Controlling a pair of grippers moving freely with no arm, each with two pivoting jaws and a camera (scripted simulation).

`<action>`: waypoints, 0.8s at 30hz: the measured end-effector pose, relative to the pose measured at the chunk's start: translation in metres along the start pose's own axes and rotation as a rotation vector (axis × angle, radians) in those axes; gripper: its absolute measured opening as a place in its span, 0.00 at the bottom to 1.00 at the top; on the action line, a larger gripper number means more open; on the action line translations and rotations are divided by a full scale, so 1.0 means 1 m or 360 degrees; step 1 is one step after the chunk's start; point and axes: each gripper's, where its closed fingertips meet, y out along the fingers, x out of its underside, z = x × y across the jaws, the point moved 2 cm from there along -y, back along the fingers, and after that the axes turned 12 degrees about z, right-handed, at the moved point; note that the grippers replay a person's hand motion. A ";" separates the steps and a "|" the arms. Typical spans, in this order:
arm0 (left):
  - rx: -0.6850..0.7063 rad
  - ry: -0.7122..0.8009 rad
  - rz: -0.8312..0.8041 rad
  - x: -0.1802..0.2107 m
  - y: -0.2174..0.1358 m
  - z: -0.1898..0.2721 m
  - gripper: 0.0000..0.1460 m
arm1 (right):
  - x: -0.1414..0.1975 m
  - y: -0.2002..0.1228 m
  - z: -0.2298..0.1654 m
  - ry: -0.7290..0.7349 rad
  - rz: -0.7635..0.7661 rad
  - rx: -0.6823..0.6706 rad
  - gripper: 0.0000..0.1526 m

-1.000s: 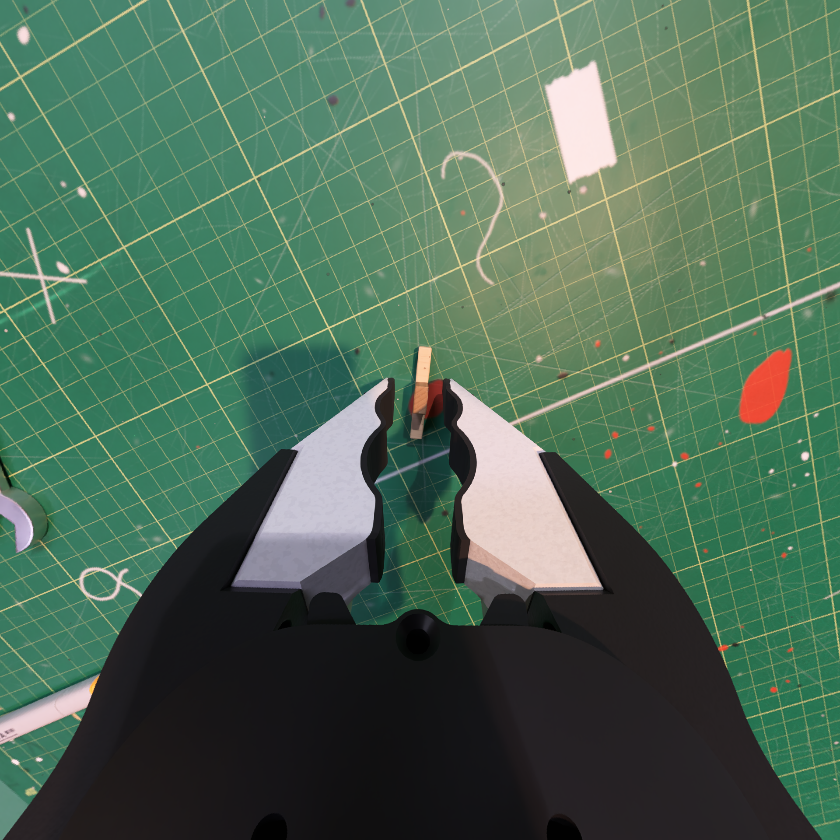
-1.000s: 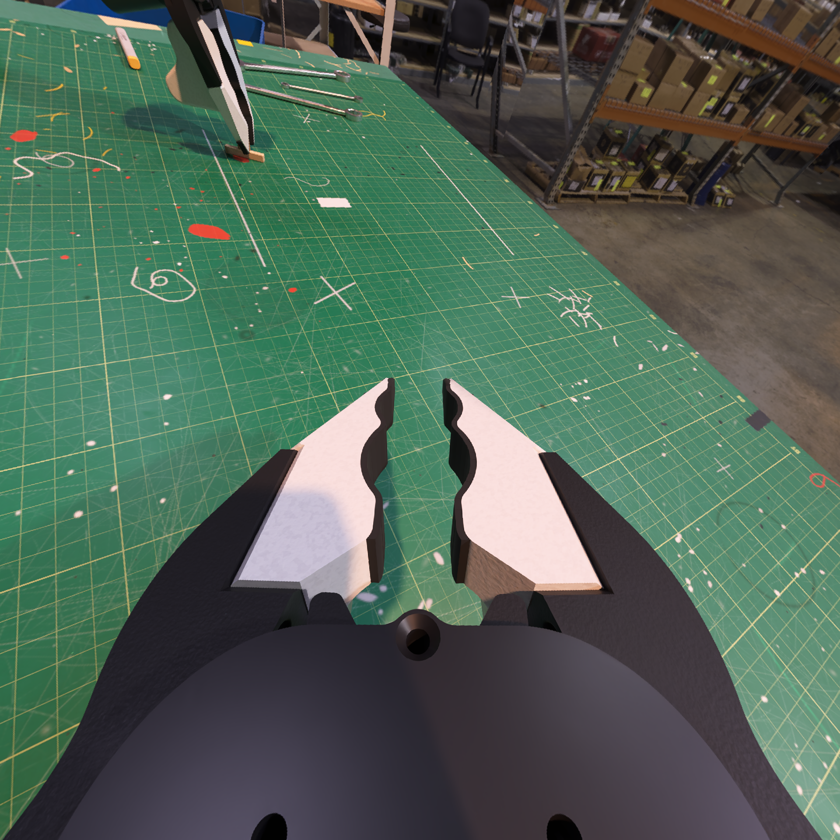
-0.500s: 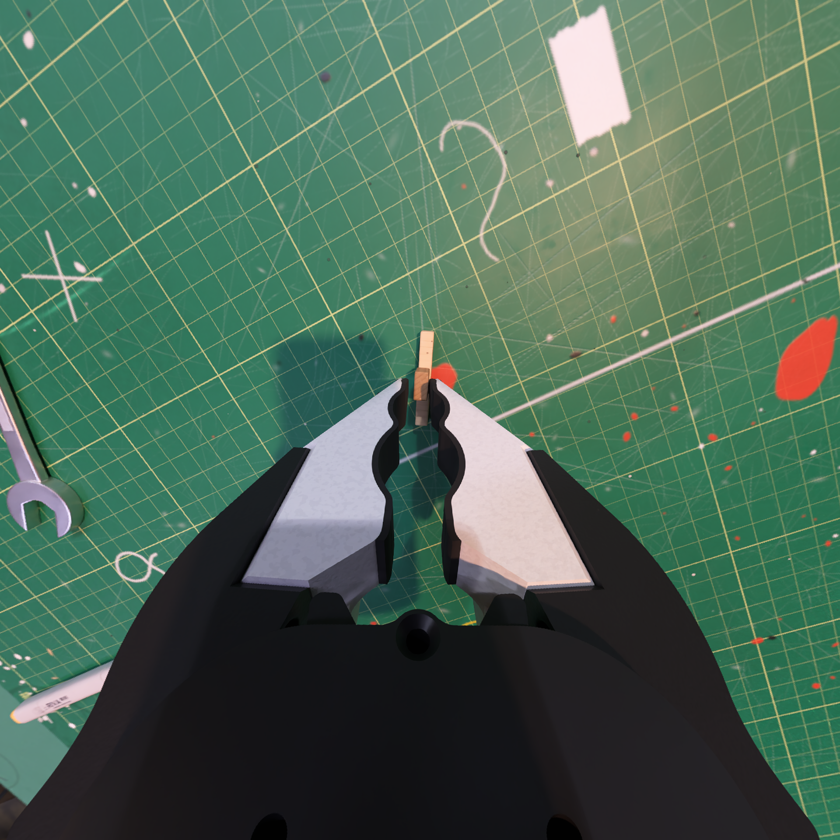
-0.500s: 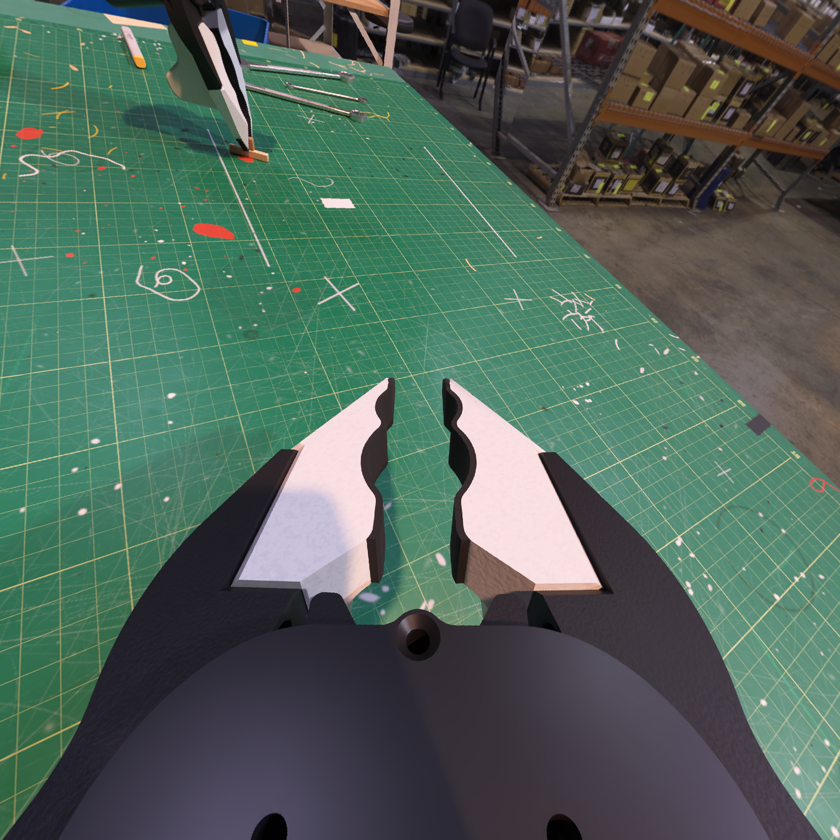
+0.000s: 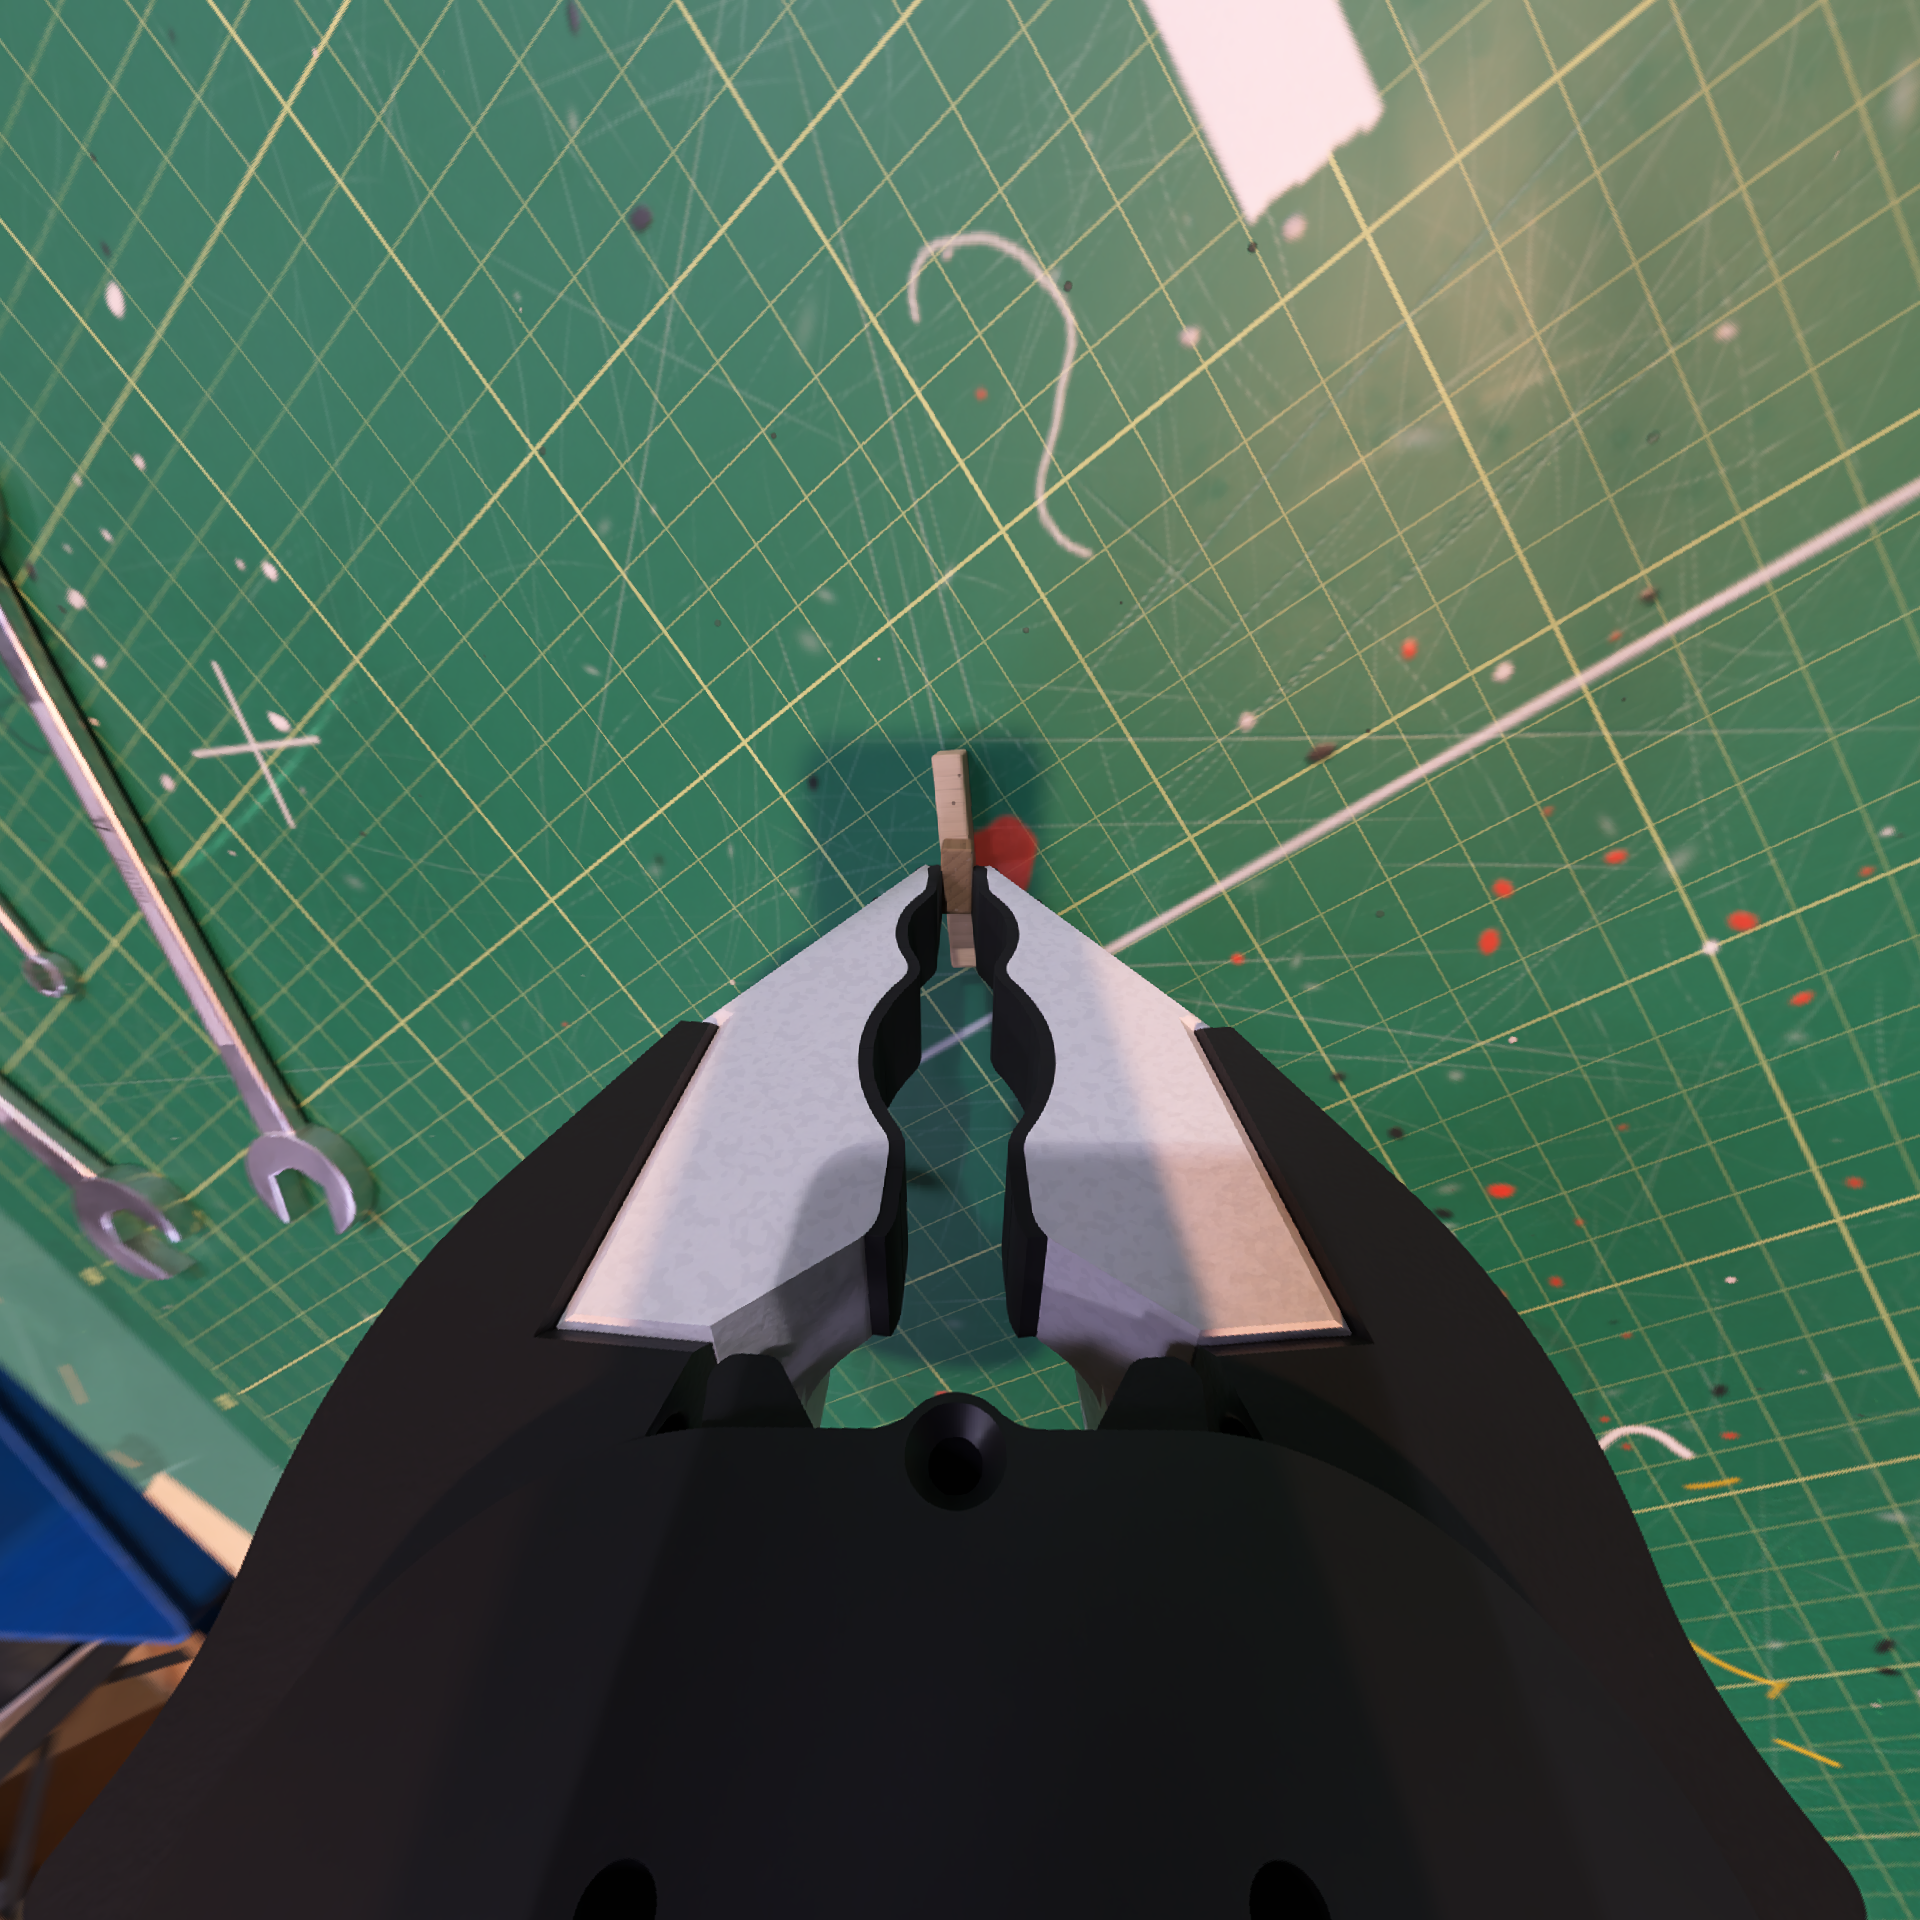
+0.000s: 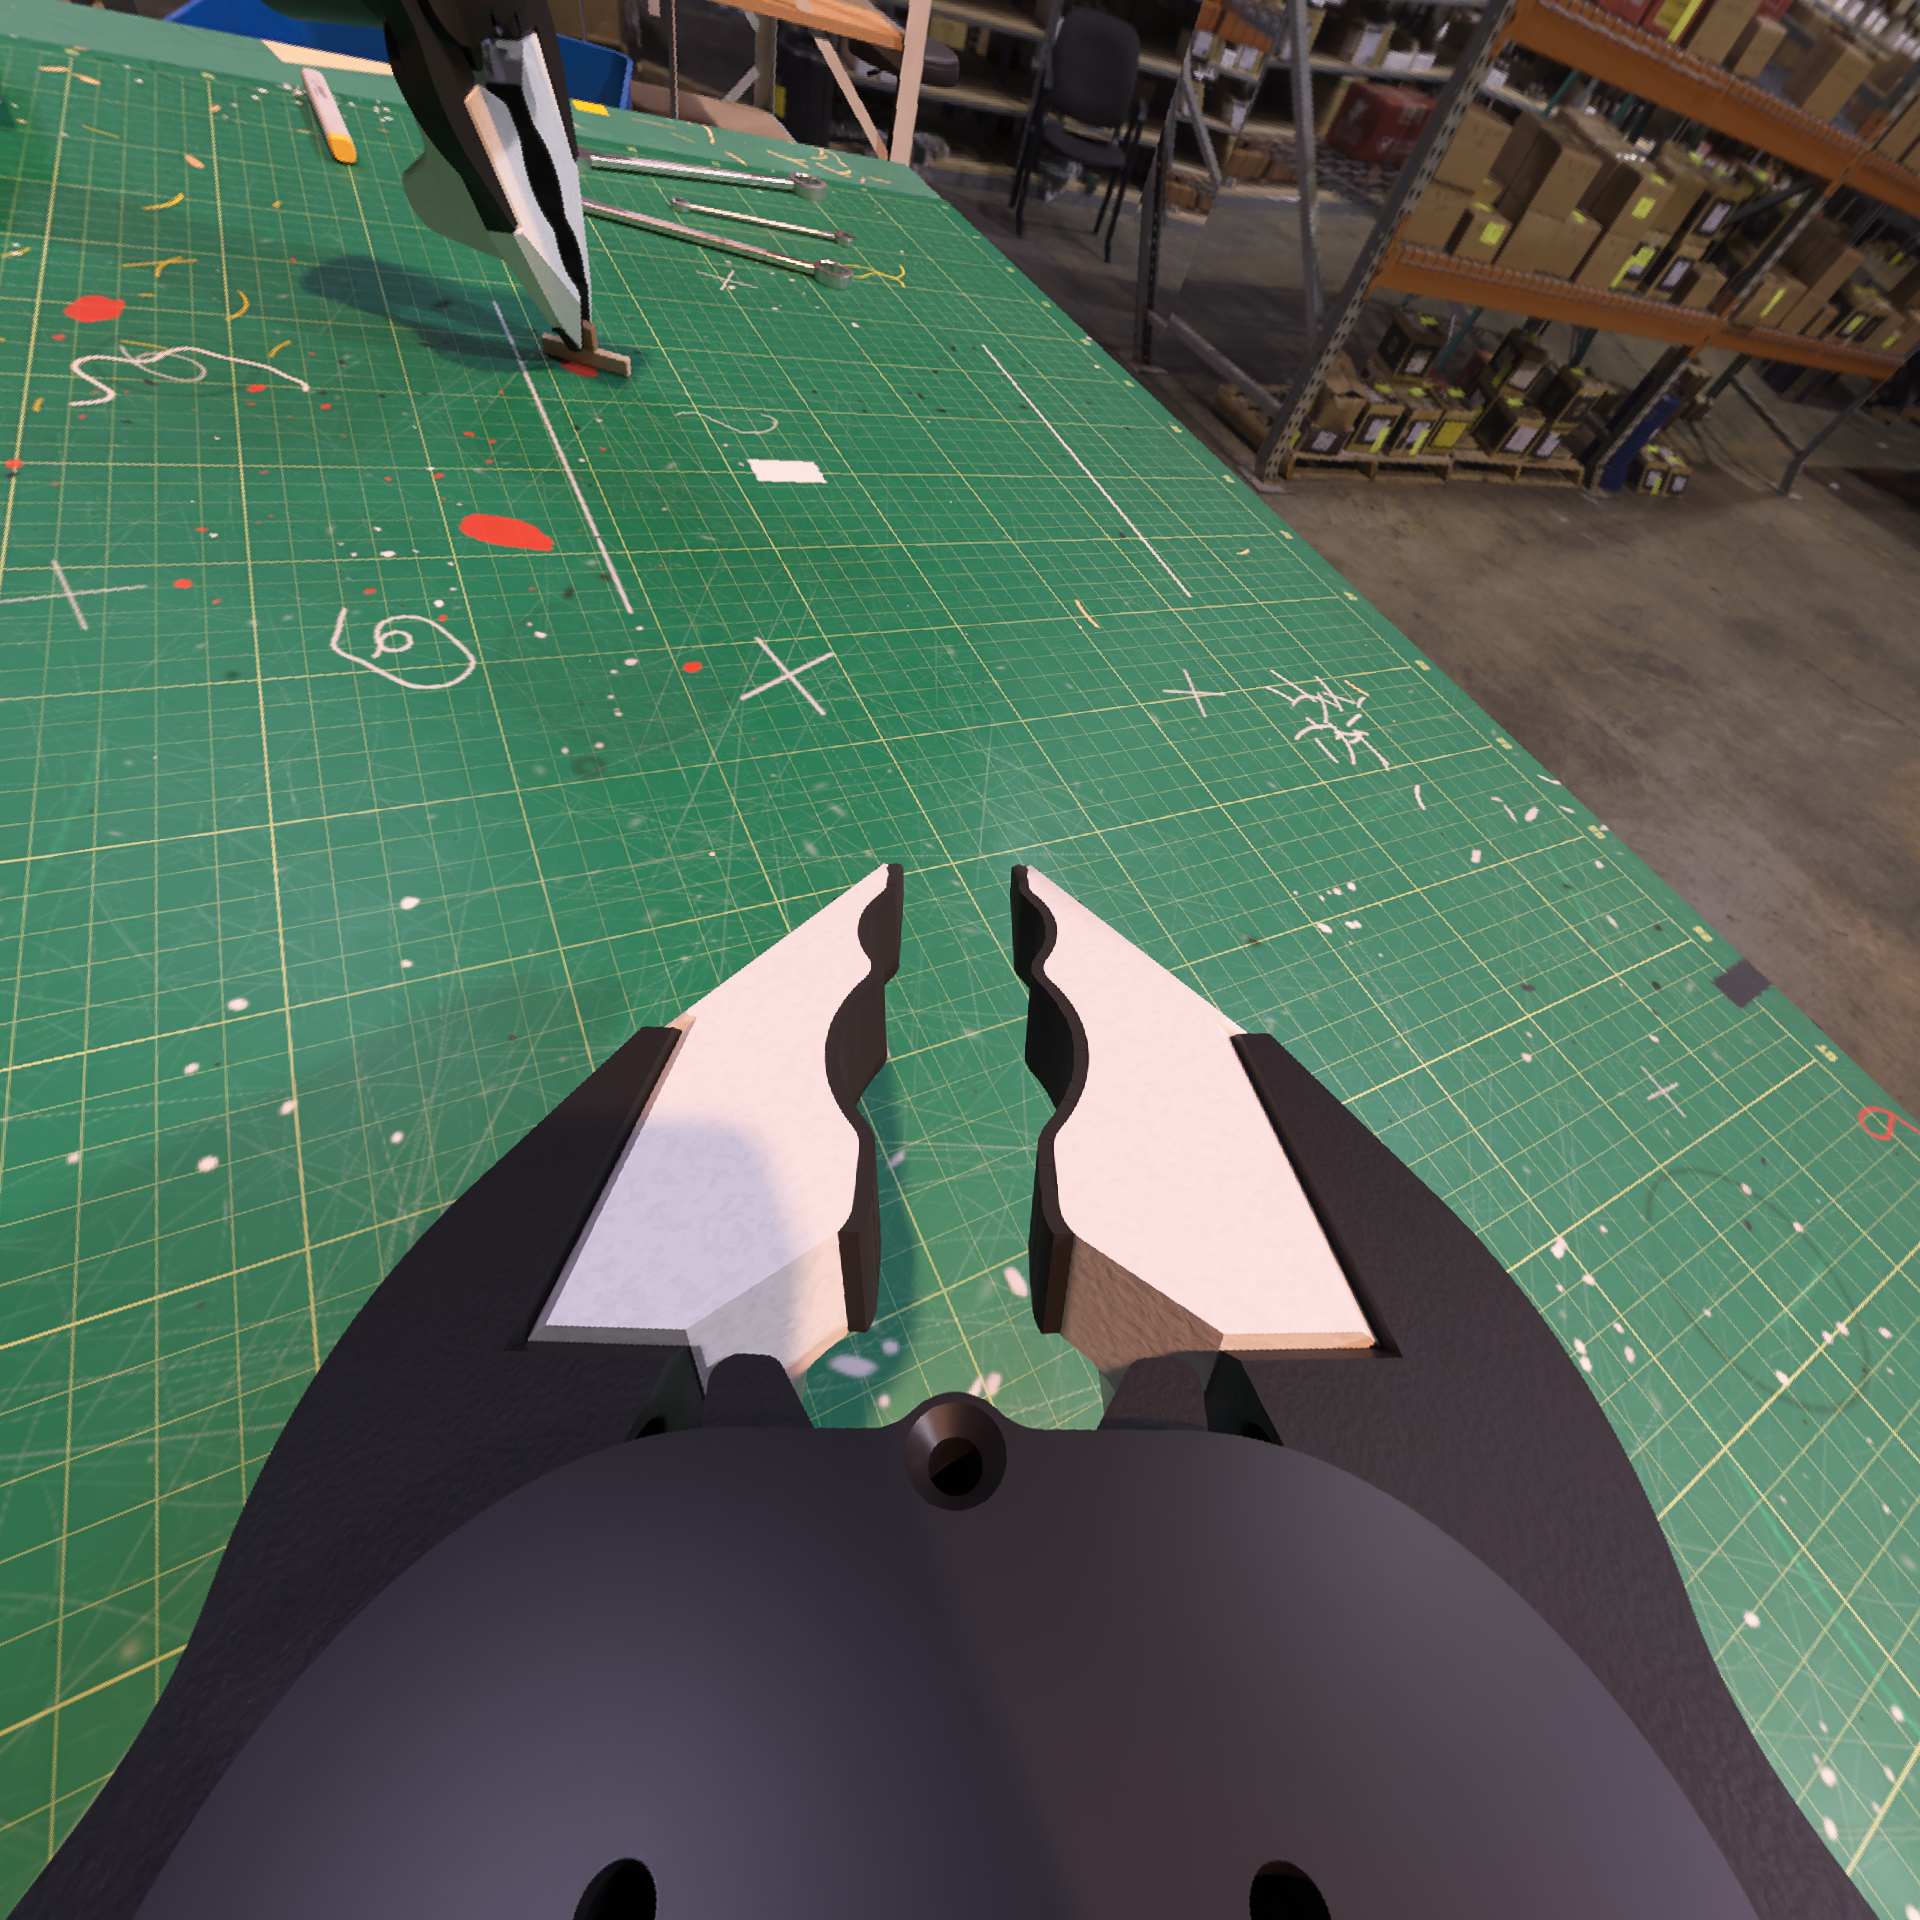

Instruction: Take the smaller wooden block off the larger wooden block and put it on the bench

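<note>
The green gridded surface (image 6: pixel 935 644) is the largest thing here; it carries white chalk marks, red paint spots and small yellow scraps, and past its right edge I see a concrete floor and orange shelving with boxes (image 6: pixel 1558 208). My right gripper (image 6: pixel 957 878) hangs above a bare part of this surface, its fingers apart and holding nothing. My left gripper (image 5: pixel 957 883) is far from it, at the other end of the surface, and points steeply down; in the right wrist view it shows as a dark body with pale fingers (image 6: pixel 540 208). Beside it lie some long wrenches (image 5: pixel 197 935), a blue bin (image 5: pixel 62 1507) at the edge, and a pen with an orange tip (image 6: pixel 330 116). A white tape piece (image 5: pixel 1278 94) is stuck to the surface further ahead. The larger wooden block (image 5: pixel 950 795) lies flat on the surface next to a red spot (image 5: pixel 1006 840). The smaller wooden block (image 5: pixel 958 902) sits on top of it, and my left fingers are closed on its two sides, at their tips.
</note>
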 end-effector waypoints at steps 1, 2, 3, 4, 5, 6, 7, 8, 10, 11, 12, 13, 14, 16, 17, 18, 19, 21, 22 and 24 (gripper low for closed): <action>-0.0022 0.0035 -0.0014 0.000 0.000 0.000 0.03 | 0.000 0.000 0.000 -0.0003 -0.0001 -0.0002 0.13; -0.0040 0.0060 -0.0022 -0.001 0.000 0.001 0.03 | 0.000 0.000 -0.001 -0.0006 -0.0003 -0.0003 0.13; -0.0052 0.0072 -0.0023 -0.001 0.000 0.001 0.03 | 0.000 0.000 -0.001 -0.0006 -0.0003 -0.0003 0.13; -0.0054 0.0071 -0.0016 -0.001 0.000 0.001 0.03 | 0.000 0.000 -0.001 -0.0003 0.0001 -0.0003 0.13; -0.0050 0.0059 -0.0003 -0.001 0.000 0.001 0.03 | -0.001 0.000 -0.001 0.0002 0.0006 -0.0004 0.13; -0.0037 0.0038 0.0015 0.000 0.000 0.001 0.03 | -0.001 0.000 0.000 0.0009 0.0012 -0.0004 0.13; -0.0013 0.0006 0.0037 0.000 0.000 0.002 0.03 | -0.002 -0.001 0.000 0.0018 0.0019 -0.0006 0.13; 0.0012 -0.0027 0.0058 0.001 -0.001 0.002 0.03 | -0.002 -0.001 0.000 0.0027 0.0024 -0.0008 0.13; 0.0045 -0.0074 0.0081 0.002 -0.002 0.002 0.03 | -0.003 -0.002 0.001 0.0039 0.0034 -0.0007 0.13; 0.0050 -0.0083 0.0083 0.003 -0.002 0.003 0.03 | -0.003 -0.002 0.001 0.0042 0.0038 -0.0006 0.13; 0.0046 -0.0083 0.0081 0.004 -0.003 0.002 0.03 | -0.003 -0.002 0.002 0.0043 0.0039 -0.0005 0.13; 0.0038 -0.0078 0.0079 0.004 -0.003 0.002 0.03 | -0.003 -0.002 0.002 0.0043 0.0039 -0.0004 0.13; 0.0035 -0.0074 0.0079 0.004 -0.004 0.002 0.03 | -0.003 -0.002 0.002 0.0042 0.0039 -0.0004 0.13; 0.0036 -0.0072 0.0090 0.002 -0.007 0.002 0.03 | -0.003 -0.002 0.001 0.0038 0.0035 -0.0005 0.13; 0.0038 -0.0071 0.0094 0.001 -0.009 0.002 0.03 | -0.003 -0.001 0.001 0.0036 0.0033 -0.0005 0.13; 0.0036 -0.0067 0.0098 0.000 -0.011 0.001 0.03 | -0.003 -0.001 0.001 0.0035 0.0032 -0.0005 0.13; 0.0031 -0.0062 0.0102 -0.002 -0.013 0.000 0.03 | -0.003 -0.001 0.001 0.0034 0.0032 -0.0005 0.13; 0.0030 -0.0057 0.0104 -0.003 -0.017 -0.001 0.03 | -0.003 -0.001 0.001 0.0036 0.0033 -0.0005 0.13; 0.0027 -0.0055 0.0107 -0.004 -0.019 -0.002 0.03 | -0.003 -0.001 0.001 0.0038 0.0033 -0.0006 0.13; 0.0021 -0.0052 0.0116 -0.005 -0.022 -0.002 0.03 | -0.003 -0.001 0.001 0.0037 0.0033 -0.0005 0.13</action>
